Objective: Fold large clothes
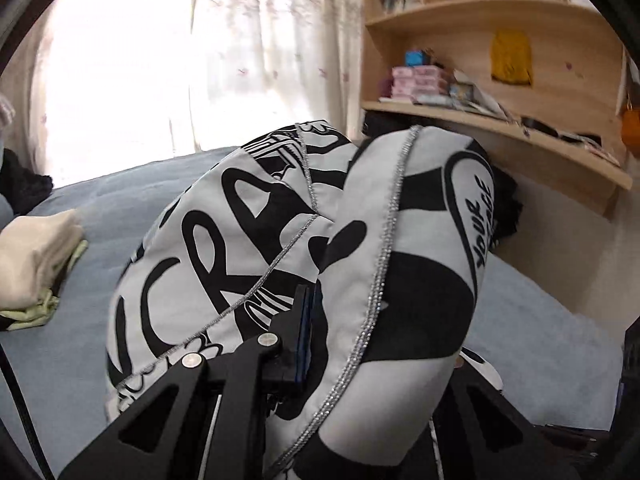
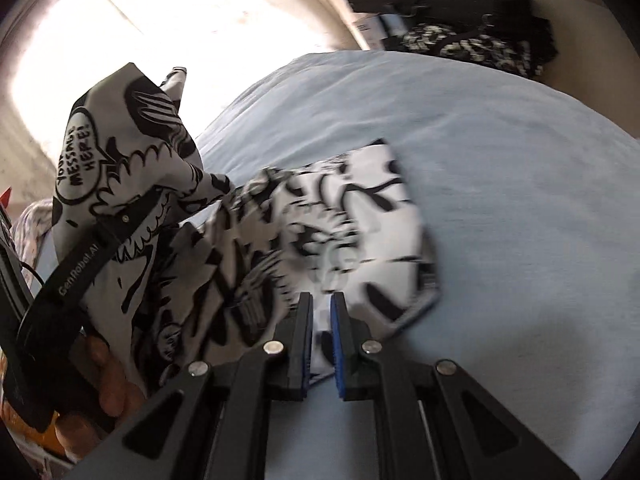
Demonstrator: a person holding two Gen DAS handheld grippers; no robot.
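Printed shirt (image 2: 320,220) — black-and-white, partly lying on the blue bed (image 2: 500,160), partly lifted. Left gripper (image 1: 310,332) fingers clamp a raised fold; right gripper (image 2: 321,340) fingers pinch its near edge — both nearly closed on cloth.

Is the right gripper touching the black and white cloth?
Touching. In the right wrist view, the right gripper has its jaws pinched on a fold of the black and white cloth, which passes between the blue pads.
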